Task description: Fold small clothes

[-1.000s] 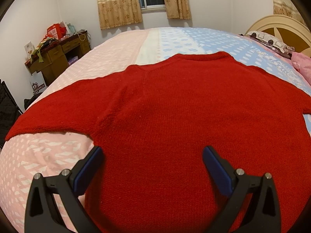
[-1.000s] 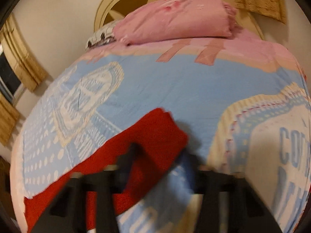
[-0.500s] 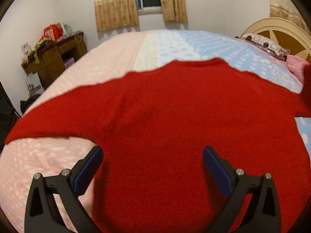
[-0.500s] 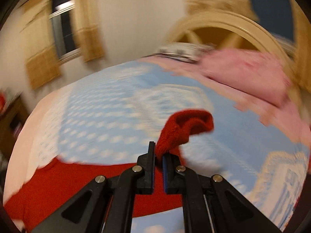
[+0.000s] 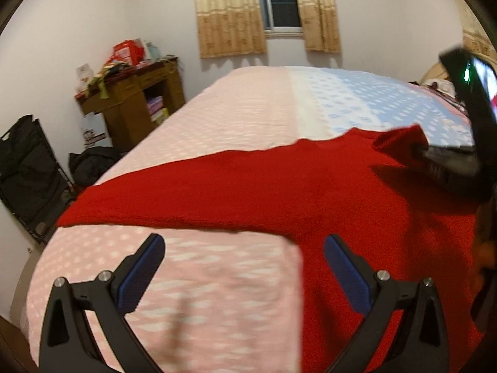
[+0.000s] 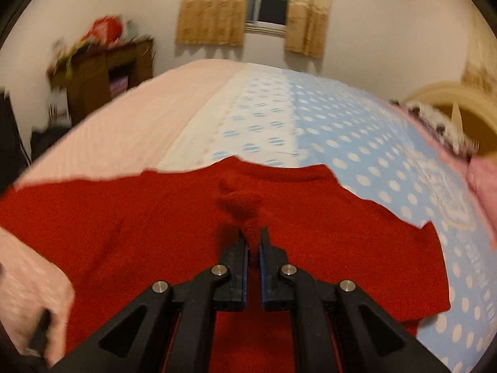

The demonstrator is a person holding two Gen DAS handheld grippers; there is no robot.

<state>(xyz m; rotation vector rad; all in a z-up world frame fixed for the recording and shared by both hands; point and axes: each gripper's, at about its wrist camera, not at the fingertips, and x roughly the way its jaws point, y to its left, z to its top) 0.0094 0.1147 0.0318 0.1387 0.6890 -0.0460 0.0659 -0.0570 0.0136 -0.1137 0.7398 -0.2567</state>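
A red knit sweater (image 5: 310,192) lies flat on the bed, its left sleeve (image 5: 130,211) stretched out to the left. My left gripper (image 5: 243,261) is open and empty, low over the pink bedspread near the sweater's left armpit. My right gripper (image 6: 254,239) is shut on the cuff of the right sleeve (image 6: 240,205) and holds it above the sweater's chest. That gripper also shows at the right edge of the left wrist view (image 5: 447,158), with the red cuff (image 5: 399,141) sticking out of it.
The bed has a pink and blue spotted bedspread (image 5: 248,108). A wooden desk with clutter (image 5: 133,99) and black bags (image 5: 28,168) stand left of the bed. A pink pillow (image 6: 484,180) and cream headboard (image 6: 450,99) are at the right.
My right gripper has carried the sleeve cuff leftward over the sweater's body. My left gripper has shifted left, from over the sweater's body to its left edge over the bedspread.
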